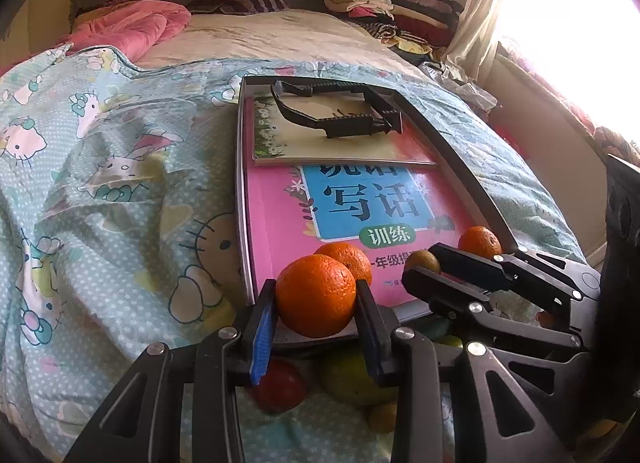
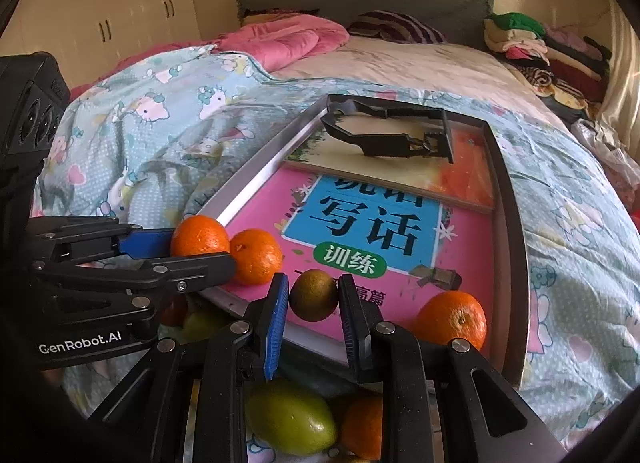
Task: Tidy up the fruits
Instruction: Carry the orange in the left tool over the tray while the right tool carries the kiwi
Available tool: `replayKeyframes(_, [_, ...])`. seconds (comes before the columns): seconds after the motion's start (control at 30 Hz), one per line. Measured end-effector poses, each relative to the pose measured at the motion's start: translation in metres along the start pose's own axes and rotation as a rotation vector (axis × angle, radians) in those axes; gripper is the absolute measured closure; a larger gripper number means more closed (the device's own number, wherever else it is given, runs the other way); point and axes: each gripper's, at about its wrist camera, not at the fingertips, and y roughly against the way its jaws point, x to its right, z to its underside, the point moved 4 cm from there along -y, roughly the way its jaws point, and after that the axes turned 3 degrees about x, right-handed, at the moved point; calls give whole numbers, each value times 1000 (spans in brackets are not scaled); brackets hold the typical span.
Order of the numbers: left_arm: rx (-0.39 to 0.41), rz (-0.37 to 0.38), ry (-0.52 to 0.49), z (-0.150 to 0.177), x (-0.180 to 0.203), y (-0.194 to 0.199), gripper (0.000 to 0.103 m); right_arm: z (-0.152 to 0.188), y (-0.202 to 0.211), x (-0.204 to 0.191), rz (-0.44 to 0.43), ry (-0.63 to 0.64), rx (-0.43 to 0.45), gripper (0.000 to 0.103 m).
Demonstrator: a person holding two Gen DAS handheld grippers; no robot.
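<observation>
Orange mandarin (image 1: pixel 316 295) pinched between my left fingers (image 1: pixel 264 317), both pads pressed on its sides, held just over the near edge of the grey tray (image 1: pixel 472 167) that lies on the bed's cartoon-cat quilt (image 1: pixel 100 167). My right fingers (image 2: pixel 278 317) clamp a small brownish-green fruit (image 2: pixel 313 295), also over the tray's near edge, to the right of the mandarin. Inside the tray lies a pink workbook (image 2: pixel 400 231) with a blue title panel, and on it sit two more oranges: one (image 2: pixel 256 257) near the tray's near-left corner just behind my held mandarin, one (image 2: pixel 452 317) near the tray's near-right side. At the tray's far end a smaller book (image 1: pixel 332 143) lies on the pink one, with a black plastic clamp-like piece (image 1: pixel 340 111) on top of it. Below the tray's near edge, on the quilt under my fingers, a green fruit (image 2: pixel 290 421), a red one (image 1: pixel 278 389) and another orange (image 2: pixel 366 425) lie close together. Beyond the tray's far end a pink duvet (image 2: pixel 288 41) and piled clothes (image 2: pixel 532 47) are on the bed.
</observation>
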Motion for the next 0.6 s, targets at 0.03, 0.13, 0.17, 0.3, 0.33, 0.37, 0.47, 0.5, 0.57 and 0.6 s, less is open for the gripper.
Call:
replayKeyframes(0.03, [1,2,-2,0,0,0,65,-1,-1,-1,0,4,-1,77])
replayKeyframes(0.13, [6,10,-7,-1,-1,-1,65,-3,-3,-3,-4,14,-9,77])
replayKeyframes(0.17, [7,13,-6,-1,-2,-1,65,-3,-3,-4,-4,17,-11,77])
replayKeyframes(0.3, [13,13,-21,1,-1,2,65,-2,-5,-7,-6,24,-14,77])
replayKeyframes(0.33, [15,14,-22,1,-1,2,65,-1,-5,-7,-7,24,-17,77])
replayKeyframes(0.37, [17,18,-23,1,-1,2,65,-1,-6,-7,-7,24,-17,77])
replayKeyframes(0.47, [20,24,-23,2,-2,3,65,0,-5,-6,-9,19,-13,77])
replayKeyframes(0.5, [21,25,-23,2,-2,3,65,0,-5,-6,-10,17,-14,76])
replayKeyframes(0.57, [21,26,-22,2,-2,3,65,0,-5,-6,-11,17,-15,75])
replayKeyframes(0.6, [22,26,-22,3,-2,3,65,-1,-5,-6,-10,19,-14,75])
